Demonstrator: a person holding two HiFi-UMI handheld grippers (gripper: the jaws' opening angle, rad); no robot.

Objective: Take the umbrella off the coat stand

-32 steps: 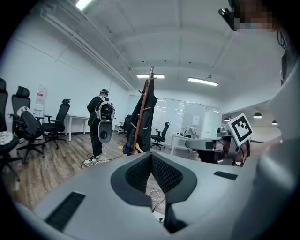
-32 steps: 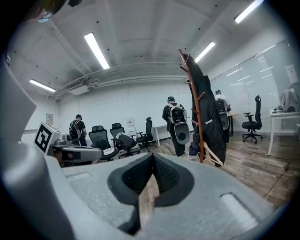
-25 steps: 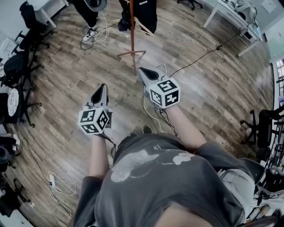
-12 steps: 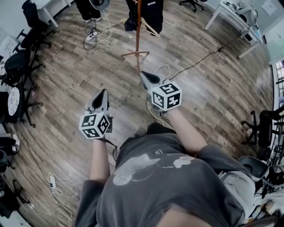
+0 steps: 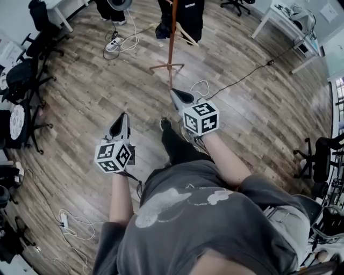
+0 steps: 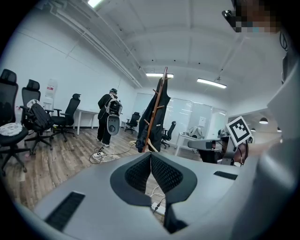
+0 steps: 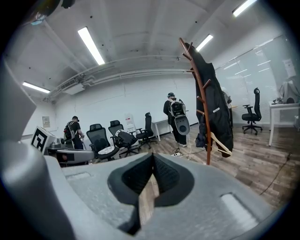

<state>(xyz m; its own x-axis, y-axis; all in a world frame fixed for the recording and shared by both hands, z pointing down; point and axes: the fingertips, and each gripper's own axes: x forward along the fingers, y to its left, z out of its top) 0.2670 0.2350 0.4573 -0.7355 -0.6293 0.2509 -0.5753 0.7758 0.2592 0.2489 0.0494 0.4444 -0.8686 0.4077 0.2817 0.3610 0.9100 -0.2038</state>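
Observation:
A reddish wooden coat stand [image 5: 171,37] rises from a tripod foot on the wood floor ahead of me. A dark coat [image 5: 189,15] and a dark bundle hang on it; I cannot pick out the umbrella among them. In the left gripper view the coat stand [image 6: 156,110] is straight beyond the jaws; in the right gripper view the coat stand [image 7: 201,103] is to the right, with a pale hanger [image 7: 220,141] low on it. My left gripper [image 5: 123,115] and right gripper [image 5: 173,92] are both shut and empty, well short of the stand.
A person with a backpack [image 6: 108,117] stands left of the stand near loose cables and a power strip [image 5: 119,42]. Office chairs [image 5: 27,70] line the left side, and white desks [image 5: 282,21] stand at the far right. A black cable [image 5: 242,75] crosses the floor.
Both grippers have moved forward toward the stand and a little lower. A dark-trousered leg has stepped out between them. The stand now sits farther right in the head view.

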